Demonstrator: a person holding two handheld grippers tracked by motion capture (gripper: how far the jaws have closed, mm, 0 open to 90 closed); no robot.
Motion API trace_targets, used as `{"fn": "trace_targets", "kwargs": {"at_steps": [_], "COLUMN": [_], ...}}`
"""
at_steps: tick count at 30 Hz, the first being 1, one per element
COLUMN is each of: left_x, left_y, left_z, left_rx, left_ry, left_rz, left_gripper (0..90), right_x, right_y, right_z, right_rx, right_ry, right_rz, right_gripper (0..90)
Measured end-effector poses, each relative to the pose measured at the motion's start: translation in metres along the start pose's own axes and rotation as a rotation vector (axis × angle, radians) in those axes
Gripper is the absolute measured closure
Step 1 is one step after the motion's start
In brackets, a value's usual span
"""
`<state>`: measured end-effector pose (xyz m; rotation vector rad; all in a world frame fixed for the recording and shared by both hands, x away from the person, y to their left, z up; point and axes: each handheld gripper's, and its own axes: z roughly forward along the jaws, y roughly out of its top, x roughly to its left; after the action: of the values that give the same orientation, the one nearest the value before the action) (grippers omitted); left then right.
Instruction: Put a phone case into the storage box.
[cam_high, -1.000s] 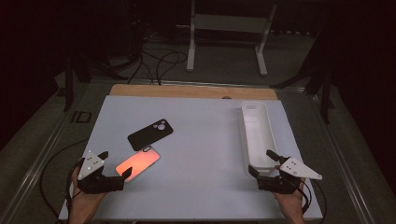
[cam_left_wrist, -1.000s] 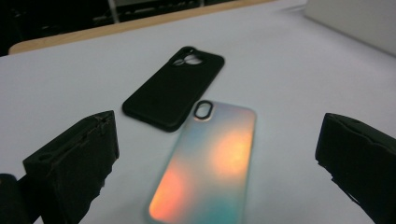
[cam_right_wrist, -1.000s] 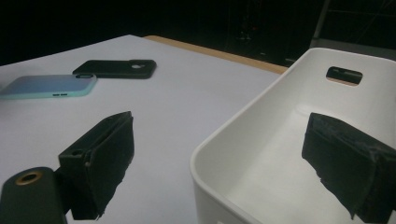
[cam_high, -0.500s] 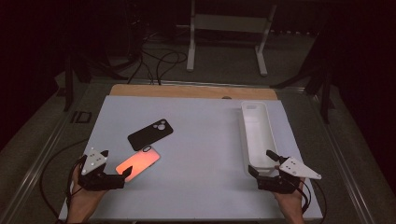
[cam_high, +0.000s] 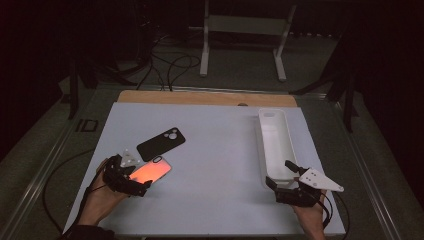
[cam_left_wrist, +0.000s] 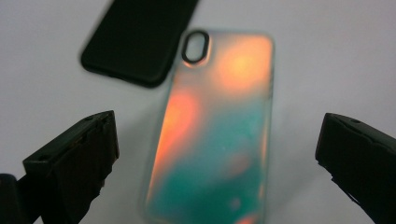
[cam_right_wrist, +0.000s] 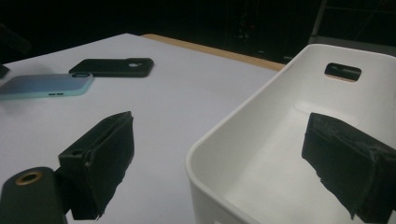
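Reaching for the iridescent case (cam_left_wrist: 215, 130), the left gripper (cam_high: 131, 177) hovers over its near end with jaws spread wide, one on each side of the case and neither touching it. The case lies flat on the bench (cam_high: 220, 150), camera cutout pointing away; its far corner sits just beside, perhaps touching, the black case (cam_left_wrist: 135, 37). The right gripper (cam_high: 286, 181) rests at the near end of the white bin (cam_high: 276, 135), jaws apart, straddling the bin's corner wall without clamping it.

Risks, as judged from this pose:
- The case is thin and lies flush on the bench, so closing jaws may skate over its edges and push it rather than lift it.
- A sideways shove would likely drive it into the black case and shift both.
- A grip at the very end leaves most of the case hanging; it may tilt or slip in transit.
- The right gripper, if it closes or lifts, may tip or drag the bin.
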<state>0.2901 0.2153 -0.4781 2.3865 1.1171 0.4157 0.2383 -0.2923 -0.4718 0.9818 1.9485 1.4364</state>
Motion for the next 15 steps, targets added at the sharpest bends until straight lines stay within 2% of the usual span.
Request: {"fn": "trace_targets", "kwargs": {"at_steps": [1, 3, 6, 15], "left_x": [0.0, 0.003, 0.007, 0.008], "left_y": [0.0, 0.004, 0.005, 0.004], "left_z": [0.0, 0.011, 0.021, 0.034], "left_rx": [0.0, 0.061, 0.118, 0.166], "left_ry": [0.0, -0.021, -0.034, -0.057], "left_rz": [0.0, 0.004, 0.003, 0.019], "left_gripper": [0.0, 0.0, 0.0, 3.5], "right_x": [0.0, -0.001, -0.001, -0.001], "right_y": [0.0, 0.0, 0.0, 0.0], "right_z": [0.0, -0.001, -0.001, -0.001], "right_rx": [0.0, -0.001, -0.001, -0.002], "right_ry": [0.0, 0.0, -0.004, -0.004], "right_rz": [0.0, 0.0, 0.004, 0.003], "right_gripper": [9.2, 9.2, 9.2, 9.2]}}
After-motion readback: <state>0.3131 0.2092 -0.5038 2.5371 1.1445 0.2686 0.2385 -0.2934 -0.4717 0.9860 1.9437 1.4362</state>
